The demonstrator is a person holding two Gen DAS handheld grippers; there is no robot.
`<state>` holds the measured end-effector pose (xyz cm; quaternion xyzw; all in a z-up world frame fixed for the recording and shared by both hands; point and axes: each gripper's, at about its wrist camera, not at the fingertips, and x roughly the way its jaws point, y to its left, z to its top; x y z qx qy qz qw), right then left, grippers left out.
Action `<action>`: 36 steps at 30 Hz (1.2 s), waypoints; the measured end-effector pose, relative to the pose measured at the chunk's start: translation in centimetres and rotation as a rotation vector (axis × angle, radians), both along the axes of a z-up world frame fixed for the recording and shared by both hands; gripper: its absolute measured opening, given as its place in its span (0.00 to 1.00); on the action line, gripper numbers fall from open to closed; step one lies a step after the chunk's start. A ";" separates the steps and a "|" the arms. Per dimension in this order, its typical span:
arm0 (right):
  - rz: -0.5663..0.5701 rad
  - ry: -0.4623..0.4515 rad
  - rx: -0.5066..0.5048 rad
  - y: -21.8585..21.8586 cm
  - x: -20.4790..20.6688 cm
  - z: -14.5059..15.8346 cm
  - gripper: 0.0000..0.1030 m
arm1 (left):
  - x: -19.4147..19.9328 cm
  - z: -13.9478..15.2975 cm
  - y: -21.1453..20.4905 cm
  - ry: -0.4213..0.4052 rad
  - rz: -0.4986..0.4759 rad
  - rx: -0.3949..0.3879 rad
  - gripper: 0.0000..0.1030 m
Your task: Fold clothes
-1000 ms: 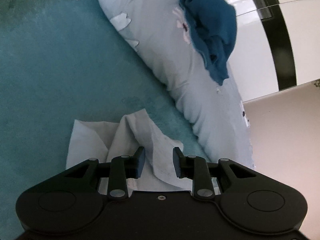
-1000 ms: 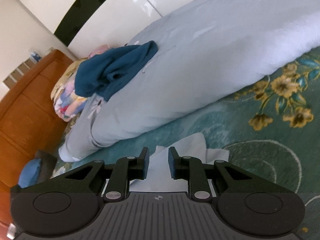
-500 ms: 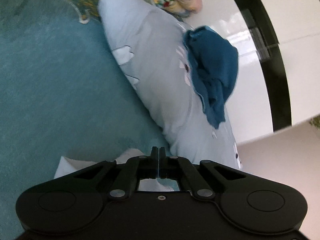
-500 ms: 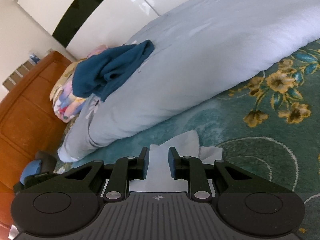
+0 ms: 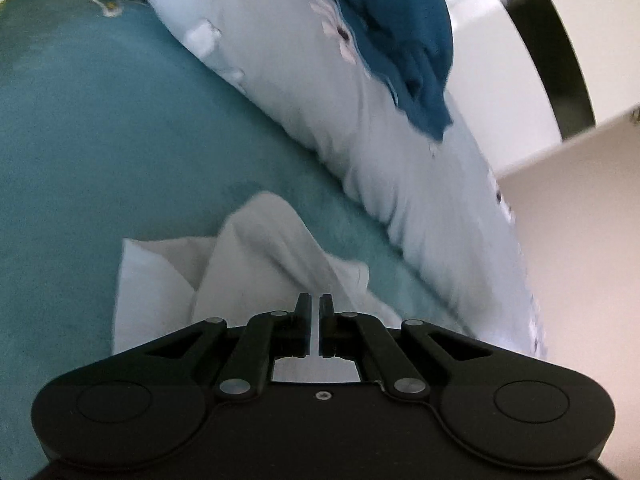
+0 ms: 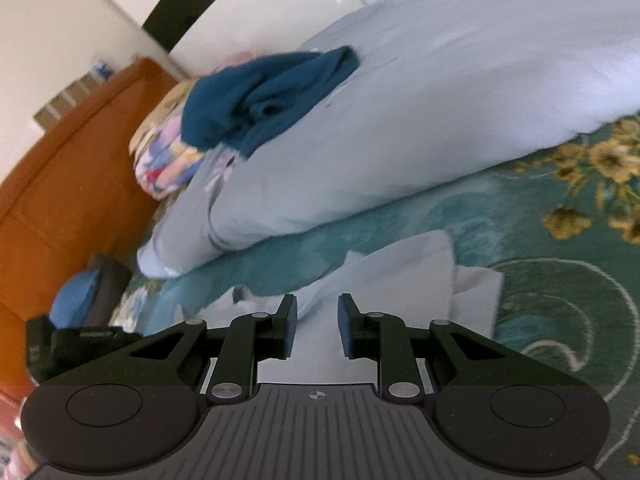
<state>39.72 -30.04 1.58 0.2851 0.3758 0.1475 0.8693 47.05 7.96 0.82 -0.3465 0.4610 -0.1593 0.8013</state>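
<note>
A crumpled white cloth [image 5: 260, 248] lies on the teal bedspread [image 5: 100, 140], with a raised ridge running toward my left gripper [image 5: 315, 304]. That gripper is shut, pinching the near end of the ridge between its fingertips. In the right wrist view the same white cloth [image 6: 400, 272] spreads flat beneath my right gripper [image 6: 316, 312]. Its jaws stand a little apart with cloth showing in the gap, and the pads do not visibly press on it.
A bulky pale blue duvet [image 6: 440, 120] lies just beyond the cloth, with a dark blue garment [image 6: 260, 100] heaped on it. A floral pillow [image 6: 160, 160] and a wooden headboard [image 6: 60, 180] are at the left. A black device [image 6: 80, 340] sits by my right gripper.
My left gripper's jaws closed on the ridge of the white cloth, and the view rolled slightly. The right gripper's gap stayed the same.
</note>
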 end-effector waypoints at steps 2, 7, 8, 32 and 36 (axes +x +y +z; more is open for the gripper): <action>0.032 0.011 0.003 0.7 0.5 -0.1 0.19 | 0.4 -0.2 -0.5 -0.017 -0.009 -0.011 0.00; 0.071 0.053 -0.025 2.3 1.8 -0.6 0.19 | 1.3 -0.7 -0.8 -0.048 0.033 -0.021 0.00; 0.069 0.061 -0.030 2.4 2.0 -0.8 0.19 | 1.5 -0.8 -0.7 -0.045 0.046 -0.029 0.00; 0.006 0.027 -0.060 1.9 2.2 0.4 0.20 | 1.0 0.2 0.4 -0.050 0.100 -0.068 0.08; 0.007 0.002 -0.047 1.7 -0.2 2.2 0.21 | -1.9 2.7 0.1 -0.085 0.065 -0.055 0.15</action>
